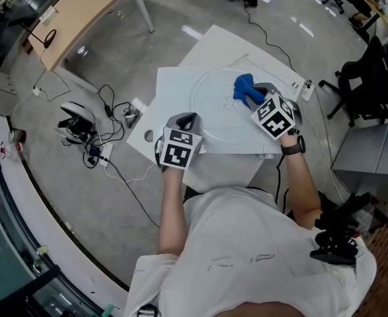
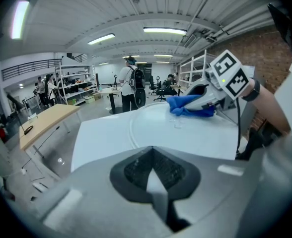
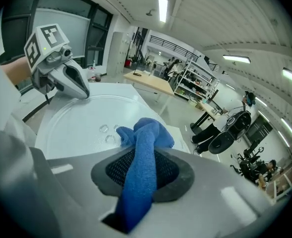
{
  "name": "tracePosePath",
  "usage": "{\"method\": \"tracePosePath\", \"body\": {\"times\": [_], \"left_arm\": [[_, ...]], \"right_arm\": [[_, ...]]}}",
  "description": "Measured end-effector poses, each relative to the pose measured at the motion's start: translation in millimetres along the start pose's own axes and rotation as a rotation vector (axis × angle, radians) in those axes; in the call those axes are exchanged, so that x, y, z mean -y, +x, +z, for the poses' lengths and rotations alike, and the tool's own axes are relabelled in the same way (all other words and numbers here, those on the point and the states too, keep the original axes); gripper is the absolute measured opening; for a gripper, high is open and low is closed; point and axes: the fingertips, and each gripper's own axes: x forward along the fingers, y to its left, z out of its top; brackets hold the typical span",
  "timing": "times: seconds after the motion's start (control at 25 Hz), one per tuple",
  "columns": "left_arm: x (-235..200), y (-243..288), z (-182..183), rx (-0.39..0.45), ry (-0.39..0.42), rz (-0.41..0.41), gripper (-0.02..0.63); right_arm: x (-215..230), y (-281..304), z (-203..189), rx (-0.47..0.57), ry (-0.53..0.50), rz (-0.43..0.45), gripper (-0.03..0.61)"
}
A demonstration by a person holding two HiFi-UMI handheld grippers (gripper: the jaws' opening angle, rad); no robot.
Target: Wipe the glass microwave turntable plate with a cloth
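Note:
The round glass turntable plate (image 1: 214, 111) lies flat on a white table (image 1: 171, 88). A blue cloth (image 1: 245, 88) rests bunched on the plate's far right part, and my right gripper (image 1: 257, 96) is shut on it. In the right gripper view the cloth (image 3: 145, 135) runs up through the jaws of that gripper (image 3: 141, 180) onto the plate (image 3: 76, 123). My left gripper (image 1: 187, 121) sits at the plate's near left rim, its jaws closed with nothing between them. From the left gripper view (image 2: 155, 177), the plate (image 2: 156, 125) and cloth (image 2: 188, 105) lie ahead.
Three small clear bumps (image 1: 230, 102) mark the plate's middle. A power strip (image 1: 306, 90) lies at the table's right edge. On the floor are cables (image 1: 92, 137), a wooden desk (image 1: 82, 12) to the far left and an office chair (image 1: 365, 84) to the right.

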Motion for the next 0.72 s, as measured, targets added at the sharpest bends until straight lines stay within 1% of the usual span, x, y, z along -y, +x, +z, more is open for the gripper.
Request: {"method": "tracePosePath", "body": {"times": [0.16, 0.24, 0.4, 0.52, 0.72], "left_arm": [[0, 0, 1, 0.002, 0.002, 0.009, -0.001], [0, 1, 1, 0.002, 0.006, 0.014, 0.000], [2, 2, 2, 0.000, 0.002, 0.009, 0.000], [3, 1, 1, 0.000, 0.004, 0.011, 0.000], [1, 0, 3, 0.000, 0.002, 0.007, 0.000]], "right_arm": [[-16, -19, -11, -0.007, -0.022, 0.025, 0.080], [-28, -25, -12, 0.004, -0.026, 0.054, 0.069], [-54, -33, -10, 0.014, -0.052, 0.111, 0.069], [-76, -33, 1, 0.030, -0.079, 0.141, 0.067], [-107, -19, 36, 0.085, -0.135, 0.191, 0.063]]}}
